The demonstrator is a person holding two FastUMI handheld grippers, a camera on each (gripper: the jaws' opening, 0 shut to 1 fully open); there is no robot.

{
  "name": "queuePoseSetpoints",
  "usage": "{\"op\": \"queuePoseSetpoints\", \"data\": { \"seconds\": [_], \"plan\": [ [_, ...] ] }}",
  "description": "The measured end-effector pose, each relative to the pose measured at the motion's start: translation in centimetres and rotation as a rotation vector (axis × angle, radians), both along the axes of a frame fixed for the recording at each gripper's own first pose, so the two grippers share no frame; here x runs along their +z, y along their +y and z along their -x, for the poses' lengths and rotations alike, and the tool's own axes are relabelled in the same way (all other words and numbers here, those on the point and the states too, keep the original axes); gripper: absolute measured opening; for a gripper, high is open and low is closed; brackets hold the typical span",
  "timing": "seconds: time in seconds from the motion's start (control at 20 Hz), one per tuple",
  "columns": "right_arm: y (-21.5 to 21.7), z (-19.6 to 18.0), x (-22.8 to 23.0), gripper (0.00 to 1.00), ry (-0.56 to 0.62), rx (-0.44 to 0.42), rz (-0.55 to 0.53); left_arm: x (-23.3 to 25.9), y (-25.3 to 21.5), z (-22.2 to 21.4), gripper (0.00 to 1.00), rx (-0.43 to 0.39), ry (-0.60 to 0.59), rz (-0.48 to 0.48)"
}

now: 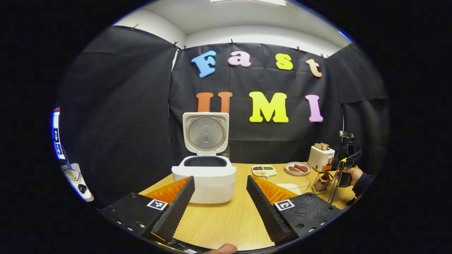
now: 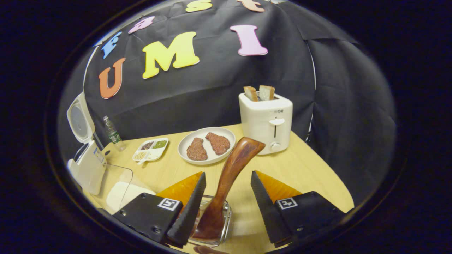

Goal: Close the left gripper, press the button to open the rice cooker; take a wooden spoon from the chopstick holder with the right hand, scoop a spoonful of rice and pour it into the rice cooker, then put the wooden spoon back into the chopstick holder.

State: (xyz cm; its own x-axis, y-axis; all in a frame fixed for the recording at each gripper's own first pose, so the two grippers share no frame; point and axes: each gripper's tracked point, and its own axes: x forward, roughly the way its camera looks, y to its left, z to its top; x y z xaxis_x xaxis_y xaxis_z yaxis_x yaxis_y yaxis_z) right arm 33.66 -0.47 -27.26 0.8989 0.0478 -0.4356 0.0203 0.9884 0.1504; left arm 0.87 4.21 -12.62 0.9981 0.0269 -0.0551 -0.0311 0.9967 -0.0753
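I am holding my right hand-held gripper [image 2: 226, 208] apart around the wooden spoon [image 2: 229, 176] to grasp it; my left hand-held gripper [image 1: 219, 208] is waiting apart, because the rice cooker [image 1: 204, 173] is open.

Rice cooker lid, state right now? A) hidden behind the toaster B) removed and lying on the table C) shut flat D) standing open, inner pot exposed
D: in the left gripper view the rice cooker has its lid hinged upright at the back, the dark inner pot opening exposed below it.

Bright overhead light, fisheye-warped edges
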Motion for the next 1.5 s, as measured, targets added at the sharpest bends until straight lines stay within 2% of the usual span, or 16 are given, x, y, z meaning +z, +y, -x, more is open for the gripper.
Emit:
{"op": "queuePoseSetpoints", "data": {
  "seconds": [0.1,0.2,0.25,0.4,0.6,0.8,0.95,1.3,1.5],
  "plan": [
    [1.0,-0.5,0.0,0.70,0.020,0.017,-0.081,0.0,-0.6,0.6,0.94,-0.030,-0.007,0.001],
    [1.1,-0.8,-0.6,0.54,0.039,0.018,-0.093,0.3,0.0,1.4,0.94,-0.022,-0.016,-0.025],
    [1.2,-0.6,-0.5,0.34,0.044,0.035,-0.086,0.5,0.3,1.7,0.94,-0.015,-0.023,-0.031],
    [1.4,0.5,1.7,0.22,-0.007,0.036,-0.096,0.3,0.1,2.6,0.94,-0.033,-0.028,-0.022],
    [2.2,2.1,4.5,0.18,-0.087,0.071,-0.024,0.2,1.2,3.2,0.94,-0.024,-0.032,-0.009],
    [2.7,3.7,7.9,0.16,-0.145,0.068,0.049,-0.7,1.3,3.7,0.94,-0.038,-0.024,0.023],
    [3.4,4.6,10.4,0.13,-0.193,0.062,0.109,-0.9,1.5,4.3,0.94,-0.045,-0.032,0.009],
    [9.7,6.5,14.9,0.12,-0.302,0.102,0.107,0.1,1.8,6.6,0.94,-0.054,-0.075,-0.049],
    [15.5,6.9,14.7,0.12,-0.311,0.144,0.116,0.1,2.4,6.9,0.94,-0.036,-0.089,-0.068]
  ]
}}
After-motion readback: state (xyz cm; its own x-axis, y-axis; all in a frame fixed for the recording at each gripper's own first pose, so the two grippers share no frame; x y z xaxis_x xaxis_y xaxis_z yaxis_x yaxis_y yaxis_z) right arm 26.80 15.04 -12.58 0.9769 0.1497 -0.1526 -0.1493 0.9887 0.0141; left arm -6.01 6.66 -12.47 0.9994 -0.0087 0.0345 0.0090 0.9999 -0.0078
